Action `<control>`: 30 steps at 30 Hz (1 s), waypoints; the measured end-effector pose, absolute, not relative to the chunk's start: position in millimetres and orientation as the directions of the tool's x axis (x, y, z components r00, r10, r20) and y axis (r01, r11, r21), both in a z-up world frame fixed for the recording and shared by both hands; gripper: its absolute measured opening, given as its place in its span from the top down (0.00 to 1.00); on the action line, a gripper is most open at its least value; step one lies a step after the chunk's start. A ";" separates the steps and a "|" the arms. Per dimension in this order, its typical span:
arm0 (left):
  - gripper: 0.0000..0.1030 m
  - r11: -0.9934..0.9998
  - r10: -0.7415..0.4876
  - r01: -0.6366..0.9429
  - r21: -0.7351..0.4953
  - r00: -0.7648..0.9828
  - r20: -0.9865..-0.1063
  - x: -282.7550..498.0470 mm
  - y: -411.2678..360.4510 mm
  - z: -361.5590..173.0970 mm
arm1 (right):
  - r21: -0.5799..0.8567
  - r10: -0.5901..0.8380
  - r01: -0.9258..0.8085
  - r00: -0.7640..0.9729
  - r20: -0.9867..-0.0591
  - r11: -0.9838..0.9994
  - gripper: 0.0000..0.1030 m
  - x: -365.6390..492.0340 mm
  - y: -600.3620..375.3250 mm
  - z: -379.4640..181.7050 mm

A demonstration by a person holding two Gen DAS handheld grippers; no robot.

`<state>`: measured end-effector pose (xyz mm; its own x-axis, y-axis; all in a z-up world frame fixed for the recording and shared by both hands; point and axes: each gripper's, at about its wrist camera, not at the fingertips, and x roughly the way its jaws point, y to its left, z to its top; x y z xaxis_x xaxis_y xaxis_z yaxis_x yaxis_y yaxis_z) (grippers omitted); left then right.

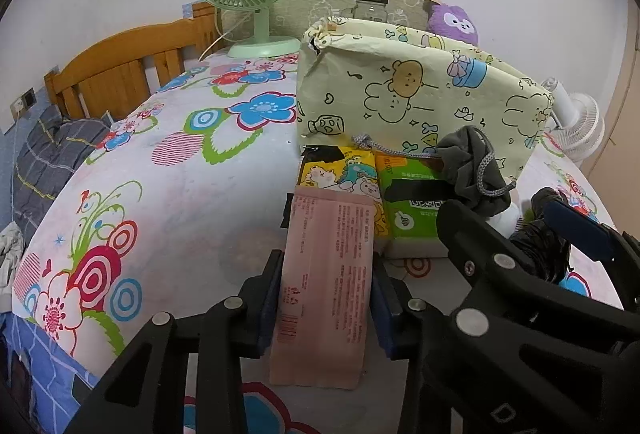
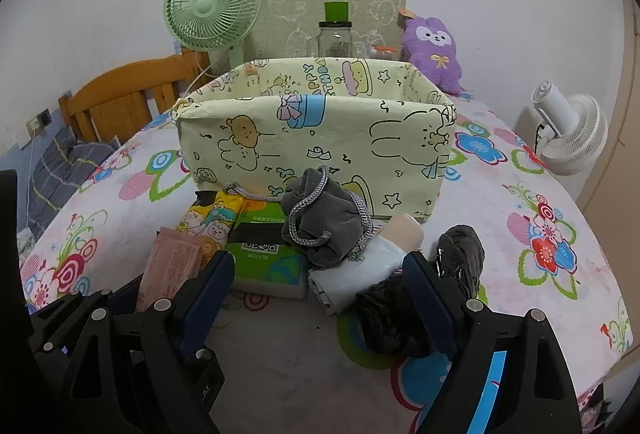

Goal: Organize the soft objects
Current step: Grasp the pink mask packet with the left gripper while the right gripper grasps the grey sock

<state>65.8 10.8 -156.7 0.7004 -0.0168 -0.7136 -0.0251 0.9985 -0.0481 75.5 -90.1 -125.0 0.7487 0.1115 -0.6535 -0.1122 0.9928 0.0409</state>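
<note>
On the bed (image 1: 172,193), spread with a flower-print sheet, the left gripper (image 1: 325,308) has its two blue-padded fingers pressed against the long sides of a pink packet (image 1: 326,286), pinching it; the packet lies flat on the sheet and runs lengthwise away from the camera, its near end reaching back past the pads. Rows of small print and a red barcode near its lower left corner cover the packet, too small to read. Just beyond its far end lies a yellow tissue pack (image 1: 344,173) printed with cartoon bears and a green dinosaur, and touching that on the right, a green tissue pack (image 2: 266,254) with a black strip and a QR code; its other writing cannot be made out. A grey drawstring pouch (image 2: 324,222) with a silvery cord rests on the green pack's right end. The right gripper (image 2: 320,286) stands spread wide, holding nothing: between its fingers lie the green pack's near edge and a pale rolled bundle (image 2: 360,266), while a crumpled black plastic bag (image 2: 456,254) lies at its right finger. Behind all of these stands an open cream fabric bin (image 2: 320,129) with cartoon animals, part of "HAPPY BIRTHDAY" legible on its inside back wall.
</note>
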 end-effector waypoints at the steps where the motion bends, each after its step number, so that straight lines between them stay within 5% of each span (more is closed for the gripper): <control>1: 0.61 0.999 -0.013 -0.027 -0.045 0.702 -0.712 65.6 10.8 -155.6 | 0.041 0.112 -0.113 0.749 -0.653 0.993 0.14 75.7 -89.9 -124.5; 30: 0.61 1.000 0.006 -0.019 -0.011 0.727 -0.687 108.0 -5.5 -136.9 | 0.178 0.169 -0.065 0.720 -0.673 0.982 0.18 126.3 -112.9 -122.7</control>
